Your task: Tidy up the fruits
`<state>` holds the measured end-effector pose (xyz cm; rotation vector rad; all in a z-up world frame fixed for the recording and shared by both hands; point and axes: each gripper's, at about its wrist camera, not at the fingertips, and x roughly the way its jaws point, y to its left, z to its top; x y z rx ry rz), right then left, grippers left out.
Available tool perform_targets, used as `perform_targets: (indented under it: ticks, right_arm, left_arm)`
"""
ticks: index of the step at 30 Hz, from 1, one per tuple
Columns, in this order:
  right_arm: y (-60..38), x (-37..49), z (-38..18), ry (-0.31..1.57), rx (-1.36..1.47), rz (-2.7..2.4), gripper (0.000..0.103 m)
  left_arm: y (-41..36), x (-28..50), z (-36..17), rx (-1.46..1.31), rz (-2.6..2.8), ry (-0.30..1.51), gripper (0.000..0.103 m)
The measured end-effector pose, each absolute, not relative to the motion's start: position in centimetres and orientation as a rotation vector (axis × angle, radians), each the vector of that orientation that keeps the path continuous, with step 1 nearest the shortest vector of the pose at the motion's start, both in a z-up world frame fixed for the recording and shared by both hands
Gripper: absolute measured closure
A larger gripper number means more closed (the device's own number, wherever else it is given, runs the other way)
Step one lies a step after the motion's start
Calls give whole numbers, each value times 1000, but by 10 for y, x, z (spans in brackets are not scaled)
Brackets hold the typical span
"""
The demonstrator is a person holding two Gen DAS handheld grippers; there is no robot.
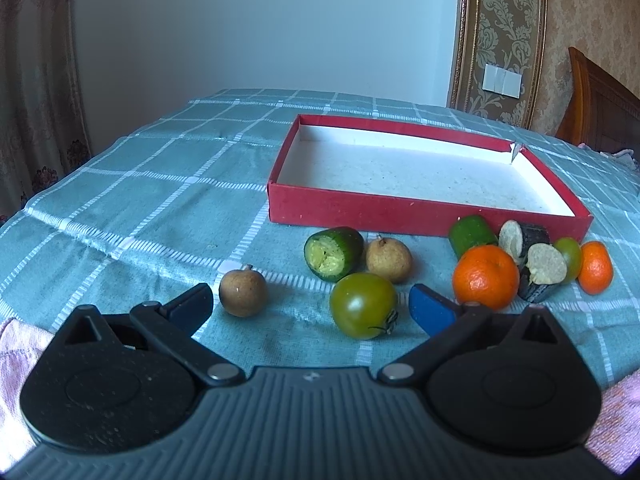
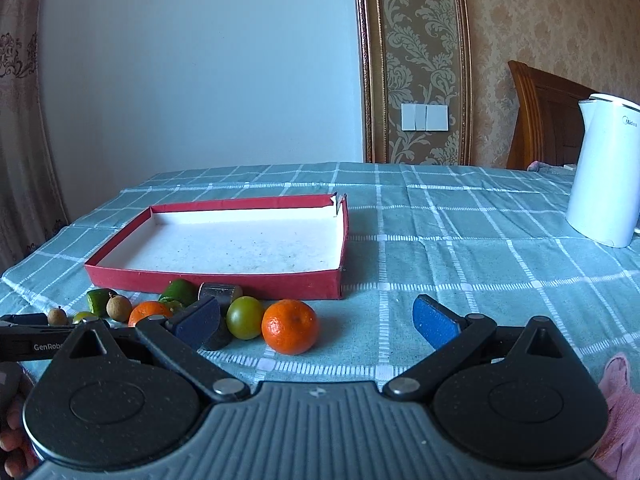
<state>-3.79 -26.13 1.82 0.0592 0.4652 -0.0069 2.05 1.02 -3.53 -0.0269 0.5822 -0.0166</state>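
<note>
A shallow red box [image 1: 420, 212] with a white inside stands empty on the checked cloth; it also shows in the right wrist view [image 2: 212, 280]. In front of it lie a green tomato [image 1: 362, 305], a brown longan [image 1: 242, 293], a pear [image 1: 388, 260], a cut cucumber piece [image 1: 333, 253], two mandarins [image 1: 485, 277] [image 1: 595, 267] and dark cut pieces [image 1: 540, 270]. My left gripper [image 1: 312, 306] is open and empty just before the green tomato. My right gripper [image 2: 318, 322] is open and empty, with a mandarin [image 2: 291, 332] between its fingers' line and a green tomato [image 2: 245, 317] to the left.
A white electric kettle [image 2: 602, 172] stands at the back right of the table. A wooden headboard [image 2: 548, 116] rises behind it. Pink cloth [image 2: 622, 408] lies at the near right edge. Curtains hang at the left.
</note>
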Motion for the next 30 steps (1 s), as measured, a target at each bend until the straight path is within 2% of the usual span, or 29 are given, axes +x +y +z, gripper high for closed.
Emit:
perform_targets:
  ticks: [18, 30]
  right_arm:
    - [-263, -36, -11, 401, 90, 57, 0]
    - [-272, -24, -20, 479, 162, -46, 0]
  left_arm:
    - [4, 19, -36, 2, 3, 582, 0]
    - [2, 20, -36, 17, 13, 584, 0]
